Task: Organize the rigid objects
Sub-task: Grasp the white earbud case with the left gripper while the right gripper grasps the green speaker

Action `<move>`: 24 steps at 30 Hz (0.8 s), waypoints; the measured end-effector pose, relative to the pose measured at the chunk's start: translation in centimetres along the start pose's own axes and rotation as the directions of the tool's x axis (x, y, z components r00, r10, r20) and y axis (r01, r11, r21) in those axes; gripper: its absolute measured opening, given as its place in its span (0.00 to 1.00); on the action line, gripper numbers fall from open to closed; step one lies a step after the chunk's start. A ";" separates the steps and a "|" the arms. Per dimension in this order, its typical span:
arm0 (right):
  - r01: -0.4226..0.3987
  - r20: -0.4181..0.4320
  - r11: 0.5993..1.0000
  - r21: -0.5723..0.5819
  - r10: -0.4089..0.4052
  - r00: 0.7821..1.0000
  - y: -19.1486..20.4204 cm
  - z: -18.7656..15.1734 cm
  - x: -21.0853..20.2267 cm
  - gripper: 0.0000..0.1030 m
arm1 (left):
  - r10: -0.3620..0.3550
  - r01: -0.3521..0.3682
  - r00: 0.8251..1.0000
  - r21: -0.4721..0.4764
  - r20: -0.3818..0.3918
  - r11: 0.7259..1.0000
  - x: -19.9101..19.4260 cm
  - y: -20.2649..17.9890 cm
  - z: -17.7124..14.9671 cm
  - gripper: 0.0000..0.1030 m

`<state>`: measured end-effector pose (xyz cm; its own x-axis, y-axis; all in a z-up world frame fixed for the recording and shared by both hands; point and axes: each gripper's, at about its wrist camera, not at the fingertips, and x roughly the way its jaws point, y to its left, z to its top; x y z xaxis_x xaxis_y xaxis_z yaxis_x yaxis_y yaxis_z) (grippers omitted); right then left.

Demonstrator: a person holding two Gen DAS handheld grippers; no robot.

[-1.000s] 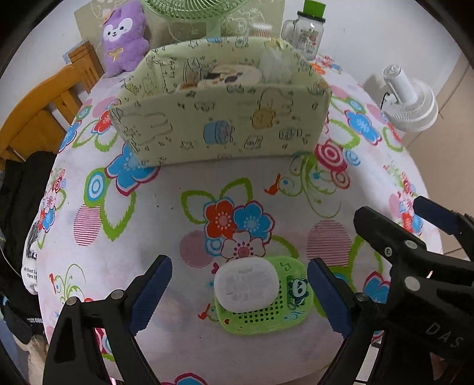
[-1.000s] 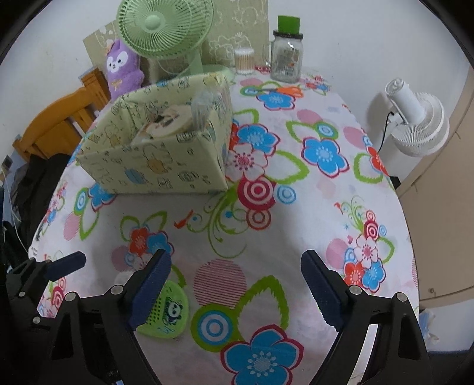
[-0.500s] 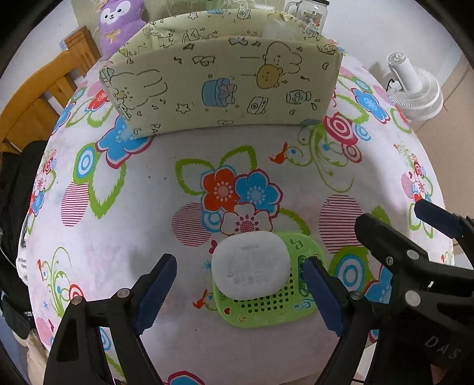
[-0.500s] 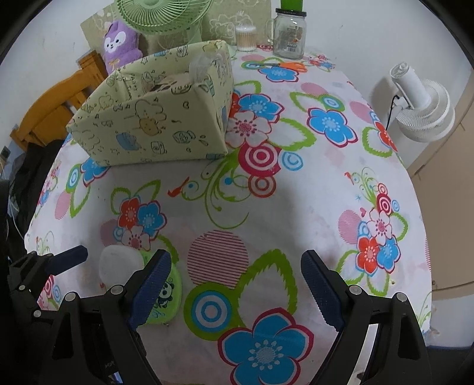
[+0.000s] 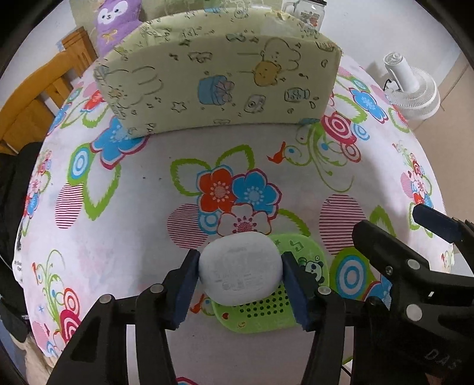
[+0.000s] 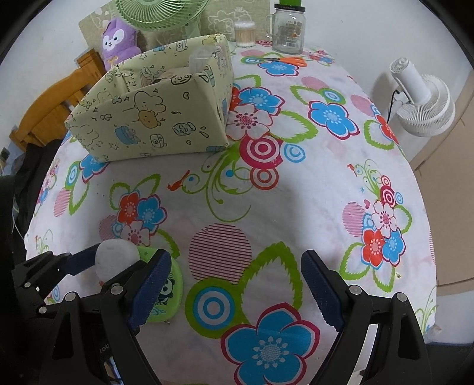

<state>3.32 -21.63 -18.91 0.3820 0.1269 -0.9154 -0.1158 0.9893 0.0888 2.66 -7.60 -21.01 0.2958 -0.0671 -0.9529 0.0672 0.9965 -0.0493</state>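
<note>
A white oval case [image 5: 240,268] lies on a green perforated tray with a panda [image 5: 266,311] near the table's front edge. My left gripper [image 5: 240,260] points steeply down and its jaws are closing around the case, with the blue pads [image 5: 189,278] touching both its sides. In the right wrist view the case [image 6: 115,257] and tray [image 6: 173,284] sit at lower left. My right gripper [image 6: 237,260] hangs open over bare tablecloth just right of them, holding nothing. A pale green cartoon-print box [image 5: 219,77] with items inside stands further back.
Behind the box [image 6: 154,118] are a green fan [image 6: 157,11], a purple plush [image 6: 118,38], a glass jar [image 6: 288,29], a cotton swab tub [image 6: 244,32] and orange scissors [image 6: 284,60]. A wooden chair [image 6: 50,109] stands left, a white fan [image 6: 423,97] beyond the right edge.
The left gripper's jaws have drawn in from wide apart until the pads meet the white case's sides. The left view has also come closer to the table. The right gripper has kept its width.
</note>
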 end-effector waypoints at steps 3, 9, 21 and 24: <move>-0.006 0.004 1.000 0.000 0.006 1.000 0.3 0.0 -0.3 0.89 | -0.003 0.003 1.000 0.010 0.011 1.000 -0.8 0.4 -0.2 0.55; -0.018 0.007 1.000 0.005 0.018 1.000 1.9 -0.2 -0.8 0.89 | 0.001 -0.002 1.000 0.037 0.026 0.999 -2.0 1.9 -0.5 0.55; -0.023 -0.034 0.999 0.042 0.025 0.999 5.5 -0.8 0.0 0.89 | -0.005 0.003 1.000 0.122 0.014 0.992 -1.8 5.4 -1.0 0.55; -0.013 -0.047 0.999 0.048 0.015 0.999 6.3 -0.9 0.5 0.89 | -0.015 0.014 1.000 0.152 0.010 0.988 -1.7 6.0 -1.1 0.55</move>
<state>1.97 -15.41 -19.12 0.3367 0.1383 -0.9314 -0.0767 0.9899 0.1192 1.51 -1.45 -20.00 0.3043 -0.0827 -0.9490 0.2151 0.9765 -0.0162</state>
